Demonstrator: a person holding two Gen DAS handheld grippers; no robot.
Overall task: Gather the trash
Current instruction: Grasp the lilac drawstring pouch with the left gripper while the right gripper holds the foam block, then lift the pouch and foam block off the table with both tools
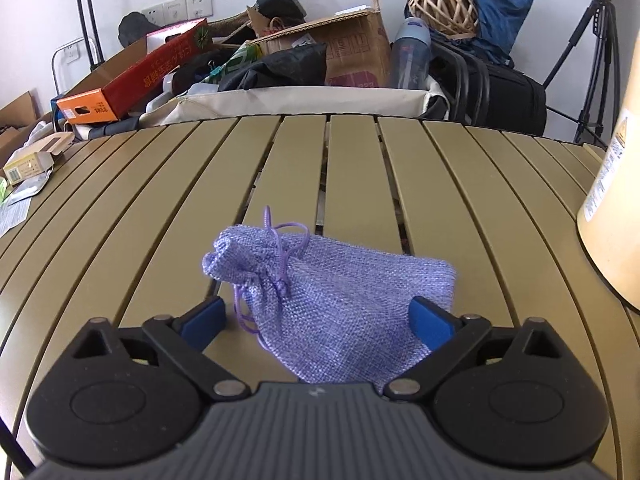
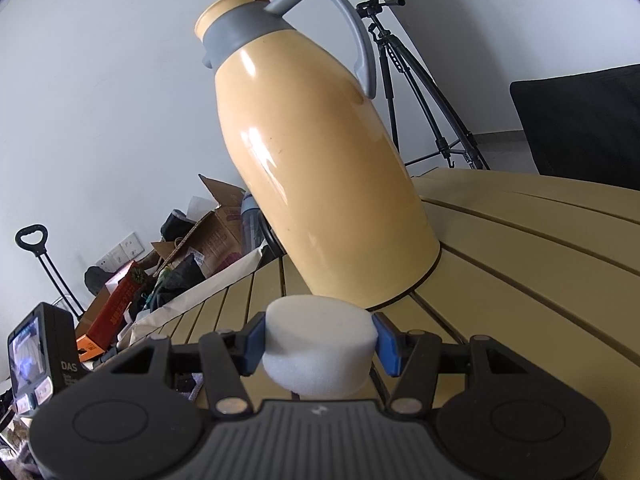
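On the slatted olive table [image 1: 160,208], the left gripper [image 1: 320,320] straddles a purple drawstring pouch [image 1: 332,292], jaws wide, needing only to close, while the right gripper [image 2: 320,346] clamps a white foam puck [image 2: 320,340].

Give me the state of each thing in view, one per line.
Pouch: lying flat on the table, drawstring tied, between the left tongs, not gripped.
Left tongs: open.
Foam: clamped in the right tongs.
Right tongs: shut on the foam.
Jug: standing on the table, lid on.
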